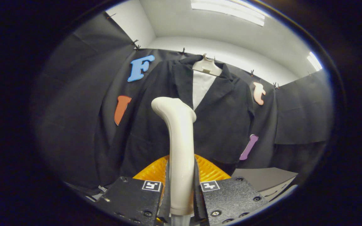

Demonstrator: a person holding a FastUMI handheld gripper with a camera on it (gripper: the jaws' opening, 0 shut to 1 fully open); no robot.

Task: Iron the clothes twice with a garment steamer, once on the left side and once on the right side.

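gripper (181,185) clamped on steamer (178,141) handle; black jacket (218,119) on hanger (206,66) beyond fingers

A: What's the steamer (178,147) doing?
B: I see it cream-white, upright, its handle pinched by my tongs (181,191), head bent toward the jacket.
A: And the jacket (206,119)?
B: Black, hanging open on a hanger, just beyond.

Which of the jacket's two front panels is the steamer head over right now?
The panel on the blue-letter side. The steamer, clamped between the gripper fingers, has its head against that half of the jacket; the other panel, past the white hanger, hangs uncovered.
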